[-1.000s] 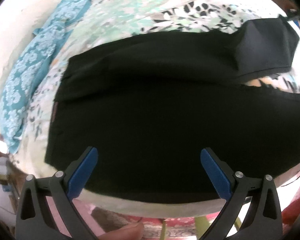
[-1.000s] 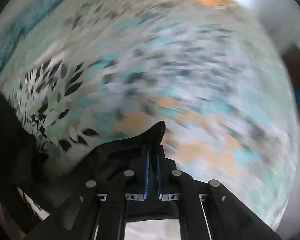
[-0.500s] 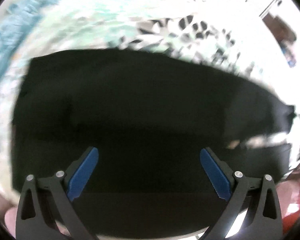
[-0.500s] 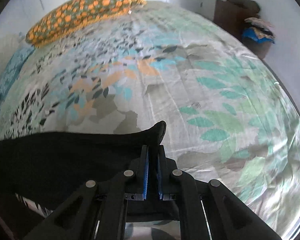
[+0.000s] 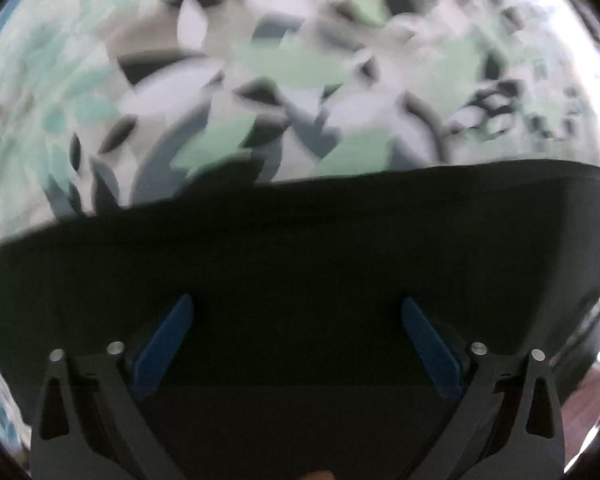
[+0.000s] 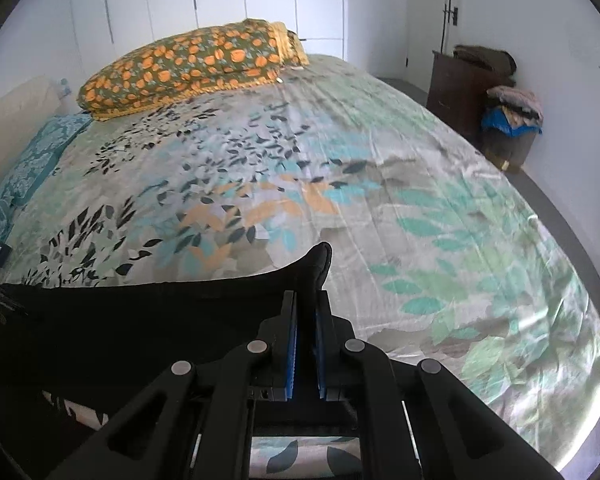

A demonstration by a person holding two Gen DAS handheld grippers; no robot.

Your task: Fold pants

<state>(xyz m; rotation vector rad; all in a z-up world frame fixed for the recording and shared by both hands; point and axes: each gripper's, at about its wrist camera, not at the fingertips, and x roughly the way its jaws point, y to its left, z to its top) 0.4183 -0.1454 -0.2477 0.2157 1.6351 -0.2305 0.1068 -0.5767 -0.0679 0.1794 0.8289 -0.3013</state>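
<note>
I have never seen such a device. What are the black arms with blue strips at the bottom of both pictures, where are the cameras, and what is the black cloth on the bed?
There is no robot here. A person holds one hand-held gripper in each hand, and a wide-angle camera on each looks forward along its two fingers.

One picture comes from the left gripper. Its blue-padded fingers stand wide open above the black pants, holding nothing. This picture is blurred.

The other picture comes from the right gripper. It is shut on a pinched fold of the same pants.

The pants lie on a bed with a leaf-patterned sheet. An orange-flowered pillow lies at the far end.
</note>
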